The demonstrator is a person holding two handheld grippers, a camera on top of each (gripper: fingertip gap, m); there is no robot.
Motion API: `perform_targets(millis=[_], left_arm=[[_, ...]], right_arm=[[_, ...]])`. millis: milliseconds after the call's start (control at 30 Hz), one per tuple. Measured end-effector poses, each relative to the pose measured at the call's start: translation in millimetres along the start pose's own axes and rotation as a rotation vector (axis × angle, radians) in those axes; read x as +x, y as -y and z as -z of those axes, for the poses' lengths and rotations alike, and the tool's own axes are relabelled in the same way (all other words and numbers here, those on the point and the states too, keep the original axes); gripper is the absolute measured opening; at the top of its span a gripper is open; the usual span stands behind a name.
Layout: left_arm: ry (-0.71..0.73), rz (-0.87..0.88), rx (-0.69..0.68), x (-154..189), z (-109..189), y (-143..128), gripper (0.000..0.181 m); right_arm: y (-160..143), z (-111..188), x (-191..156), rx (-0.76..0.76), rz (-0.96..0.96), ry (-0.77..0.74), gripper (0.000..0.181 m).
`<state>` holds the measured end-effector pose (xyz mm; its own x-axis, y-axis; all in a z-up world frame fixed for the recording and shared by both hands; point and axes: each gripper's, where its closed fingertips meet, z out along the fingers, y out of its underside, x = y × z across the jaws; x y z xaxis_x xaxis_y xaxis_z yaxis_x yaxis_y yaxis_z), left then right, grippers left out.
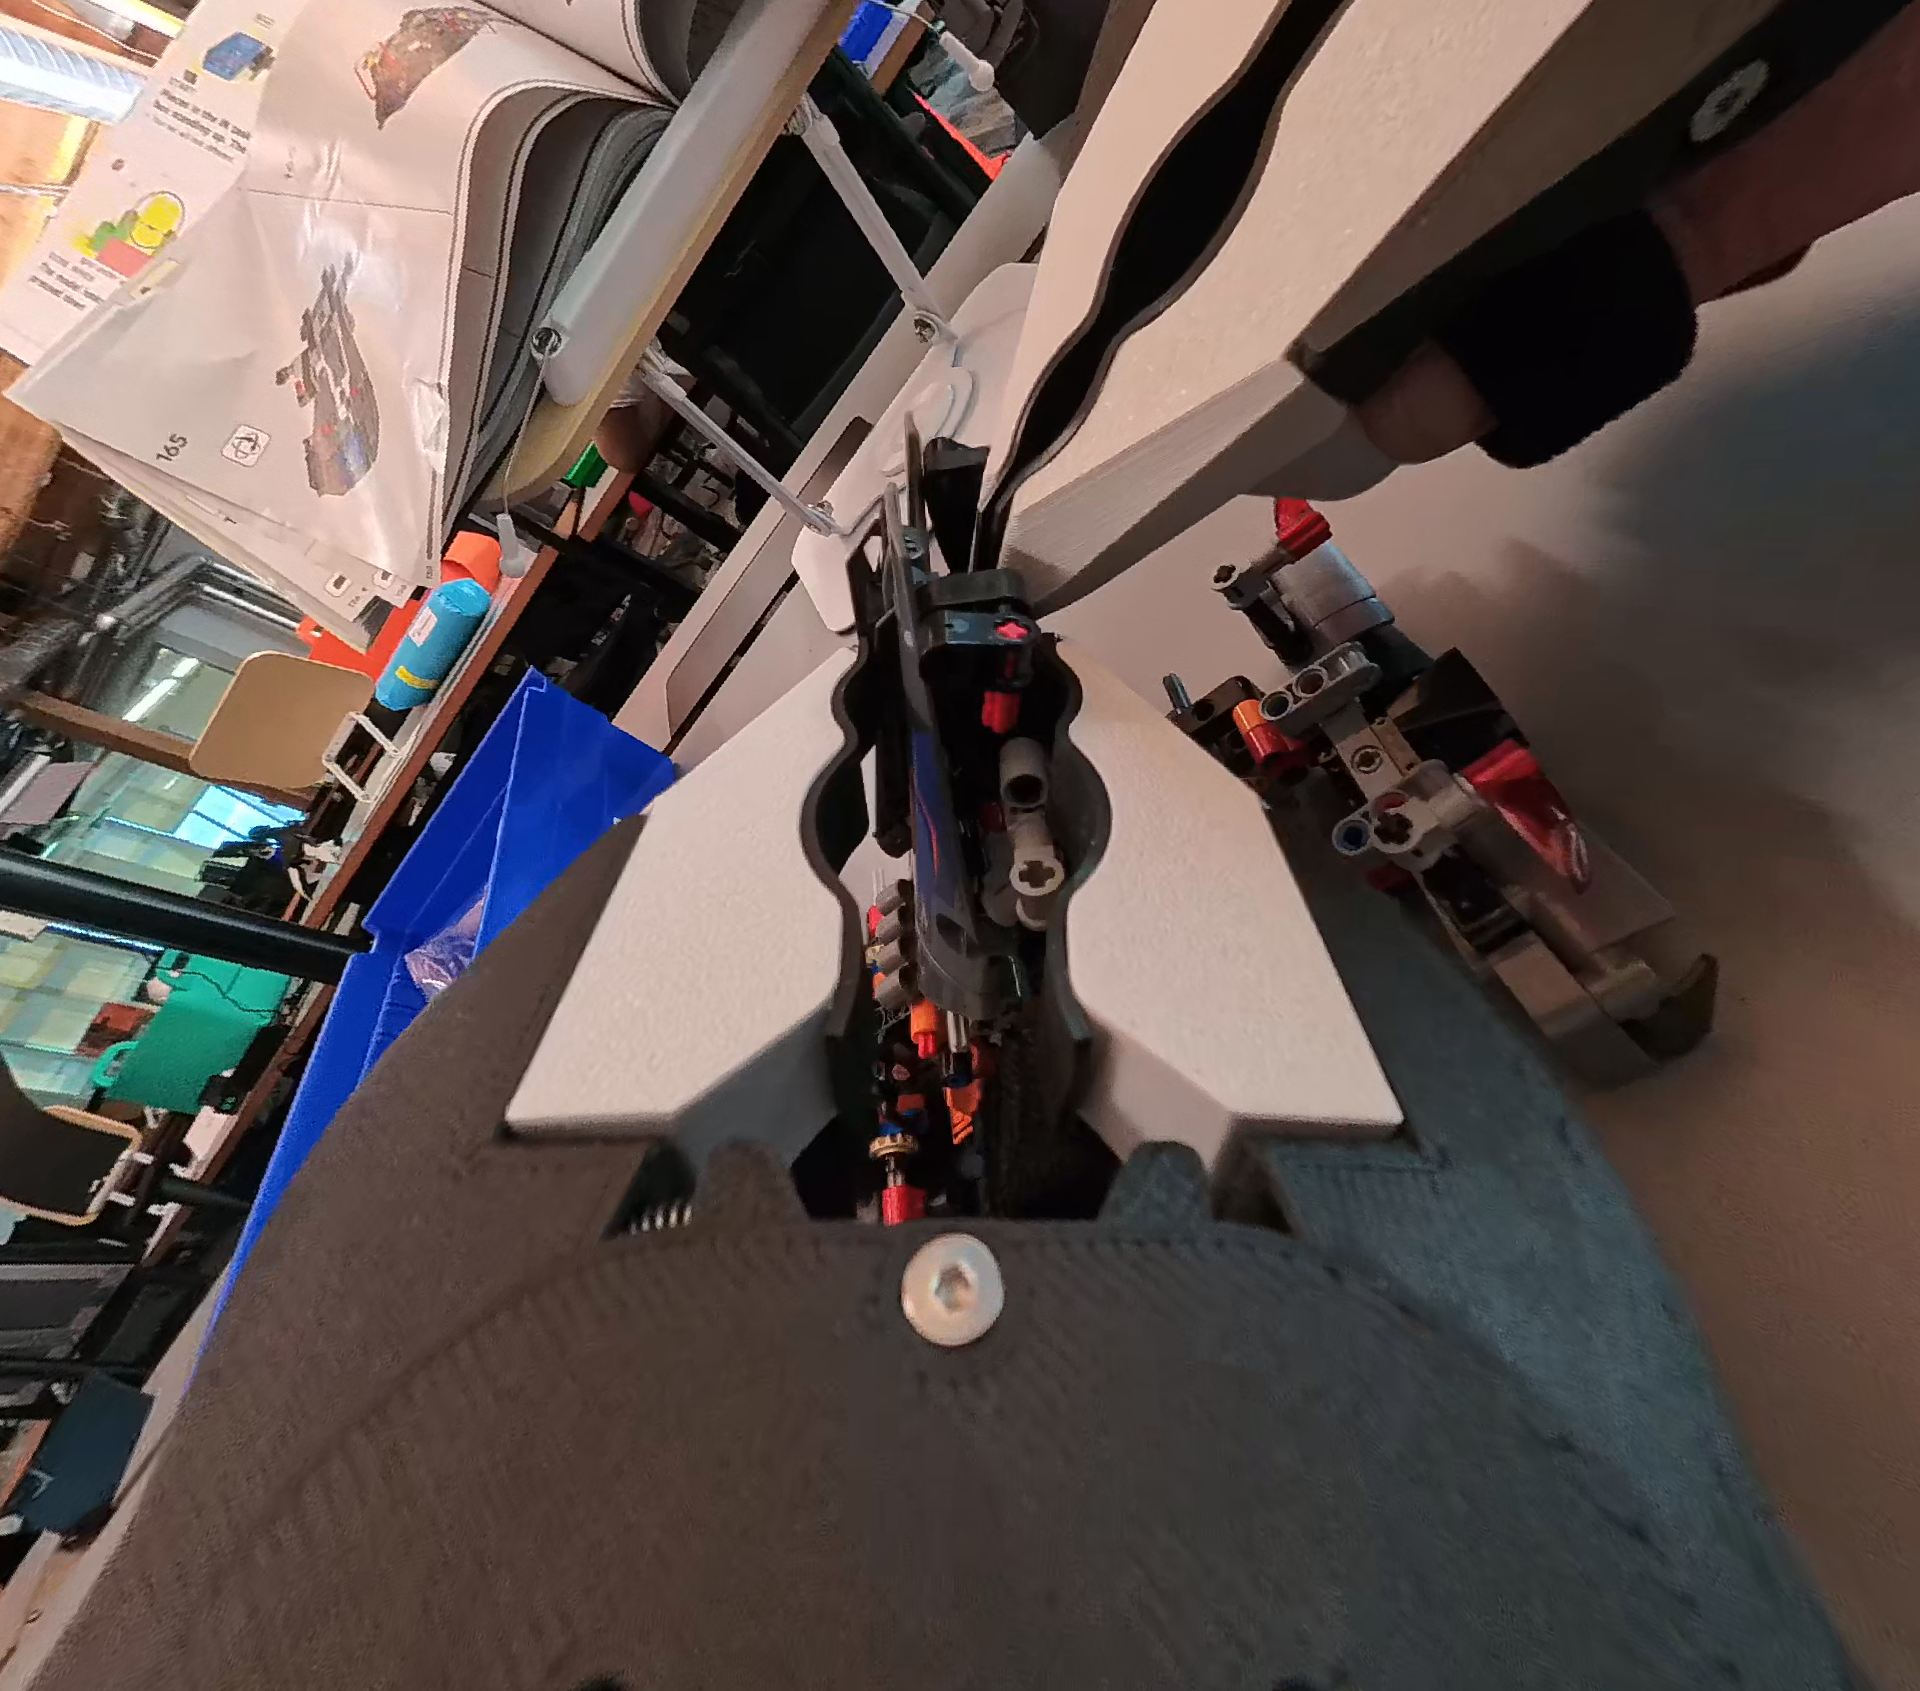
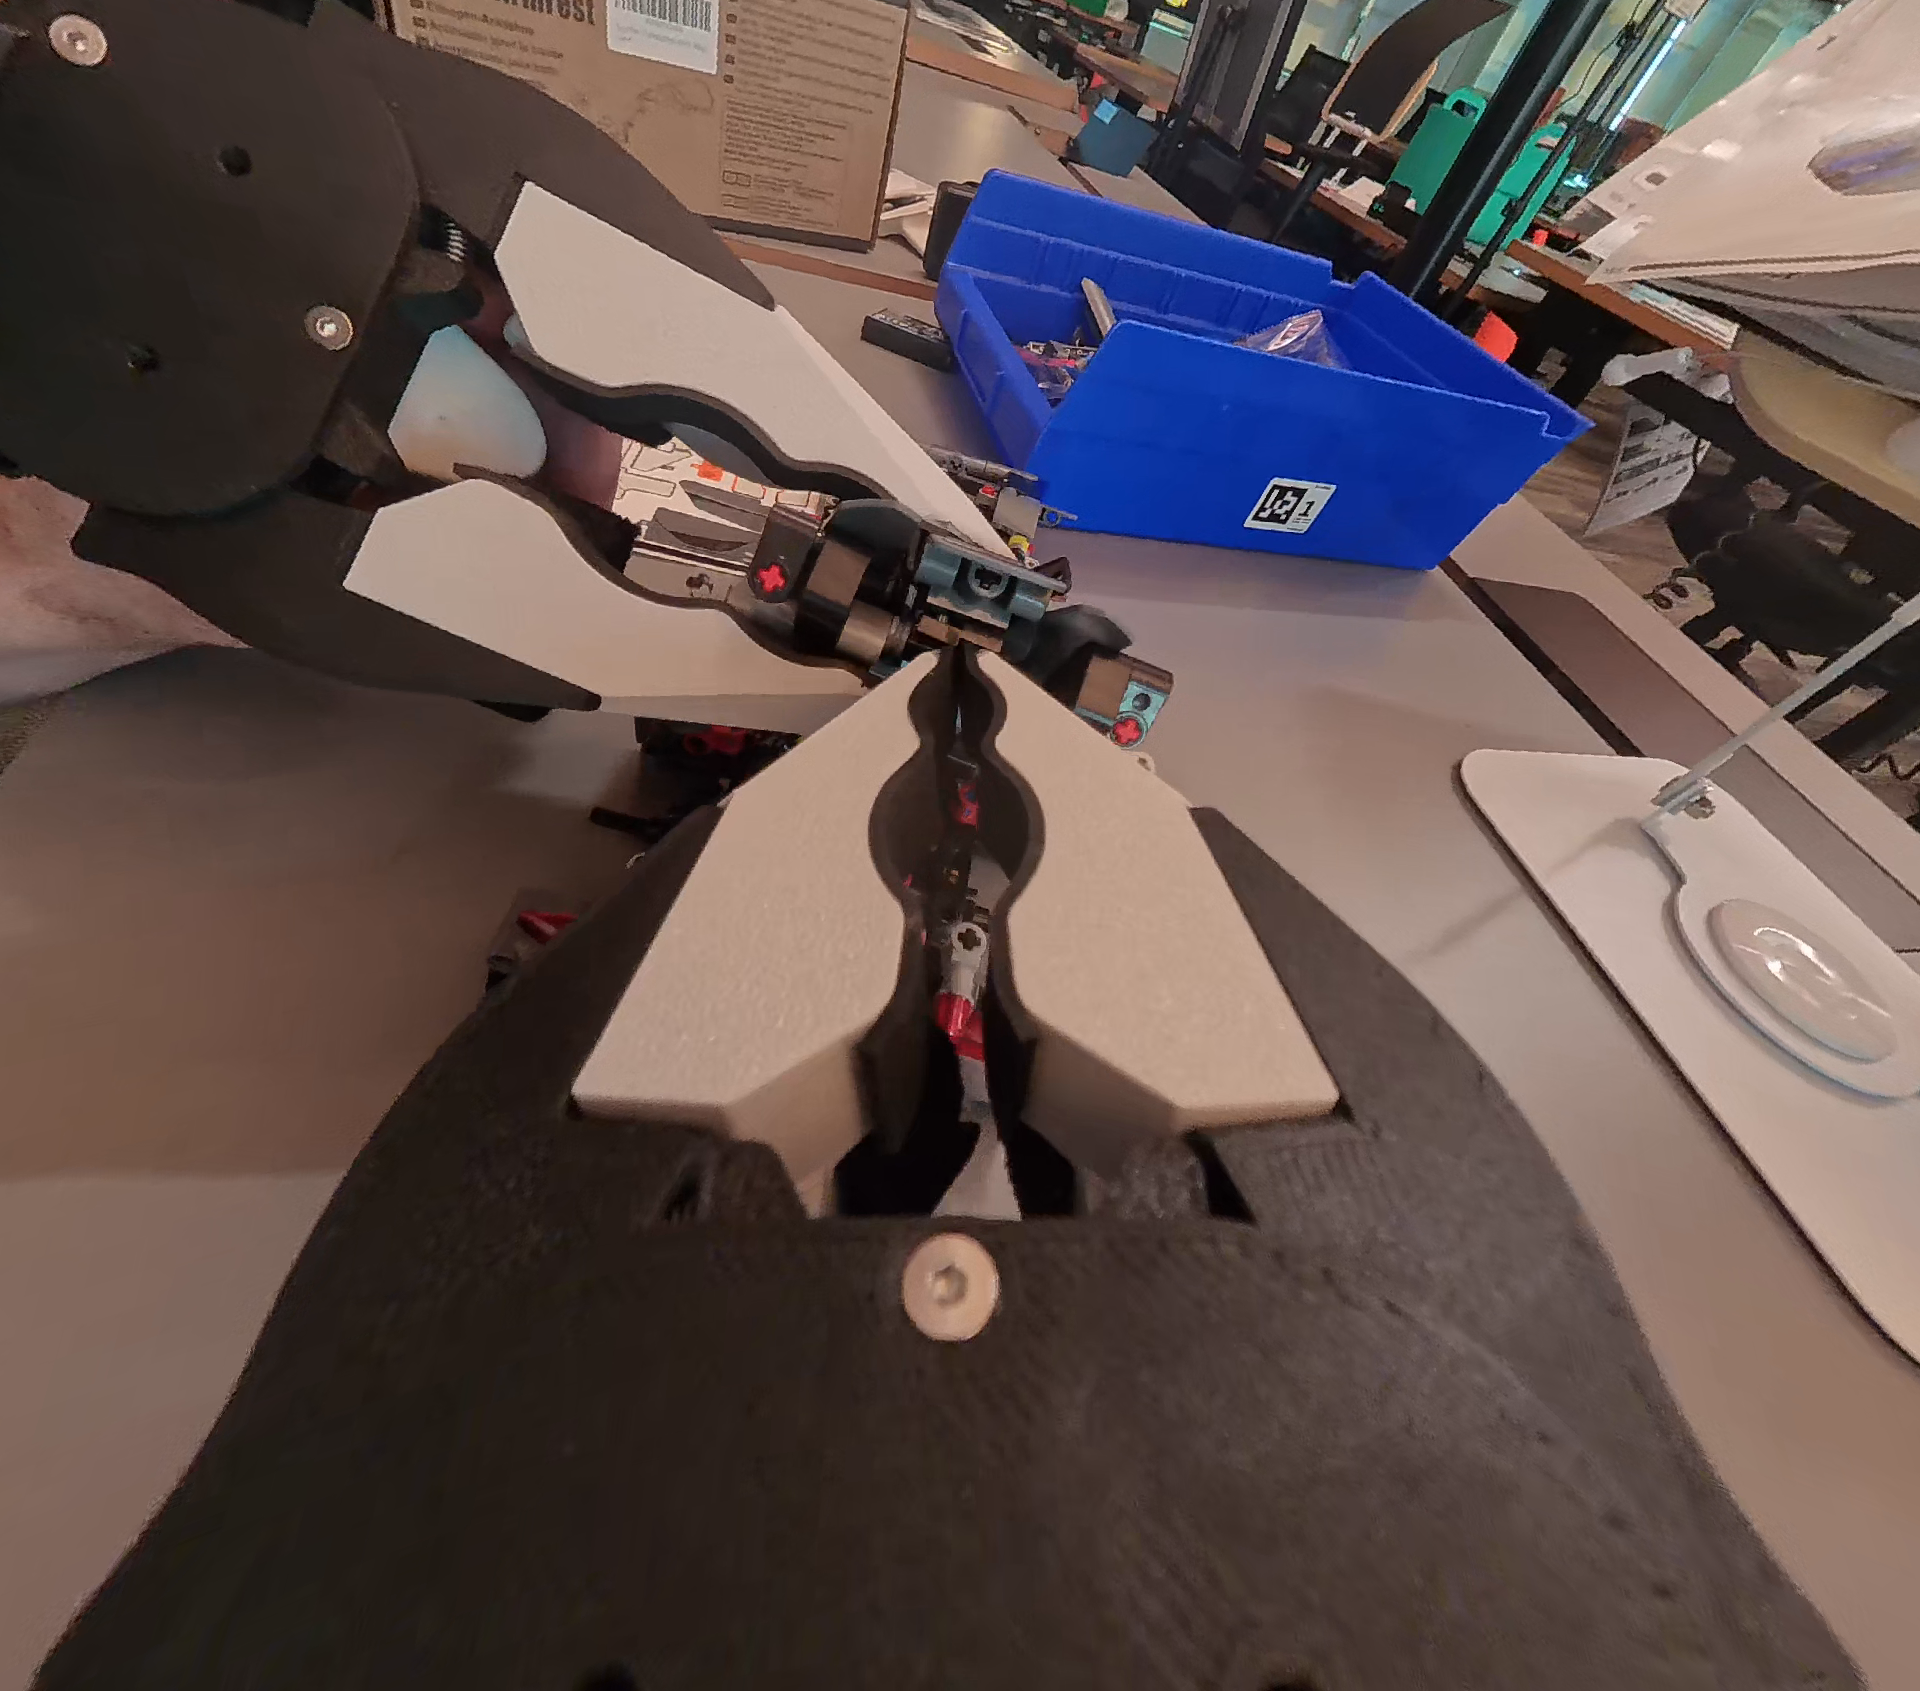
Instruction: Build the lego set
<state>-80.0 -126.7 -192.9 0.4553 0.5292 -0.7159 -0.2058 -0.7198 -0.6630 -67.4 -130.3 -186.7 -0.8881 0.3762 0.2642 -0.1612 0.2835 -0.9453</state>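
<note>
My left gripper (image 1: 956,675) is shut on a black and dark blue lego sub-assembly (image 1: 977,820) with grey and red pins, held above the grey table. In the right wrist view it comes in from the left (image 2: 935,613) with the sub-assembly (image 2: 894,581) between its white fingers. My right gripper (image 2: 961,670) is shut on a thin black part (image 2: 956,810) at the sub-assembly's edge, tip to tip with the left gripper. In the left wrist view it reaches in from the upper right (image 1: 997,498). A larger lego model (image 1: 1403,810) lies on the table to the right.
A blue bin (image 2: 1247,415) with loose parts stands behind the grippers, with a cardboard box (image 2: 644,41) further back. The open instruction book (image 1: 436,114) rests on a stand whose white base (image 2: 1714,914) lies on the table at the right. A gloved hand (image 1: 1558,353) holds the right gripper. My left and right fingertips are right by each other.
</note>
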Motion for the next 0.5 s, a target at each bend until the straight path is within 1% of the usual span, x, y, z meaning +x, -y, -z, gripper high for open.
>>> perform_targets(millis=[267,400,500], left_arm=[[0.012,-0.032,-0.021,-0.3,-2.3,-0.3,0.027],[-0.017,-0.006,-0.011,-0.8,-1.6,-0.3,0.028],[-0.022,-0.025,-0.035,-1.6,-1.8,-2.0,0.031]], right_arm=[[-0.5,0.1,1.9,-0.012,-0.050,-0.005,0.000],[0.8,-0.2,1.4,-0.002,-0.054,0.001,0.000],[0.8,-1.2,1.3,0.005,-0.047,0.000,0.000]])
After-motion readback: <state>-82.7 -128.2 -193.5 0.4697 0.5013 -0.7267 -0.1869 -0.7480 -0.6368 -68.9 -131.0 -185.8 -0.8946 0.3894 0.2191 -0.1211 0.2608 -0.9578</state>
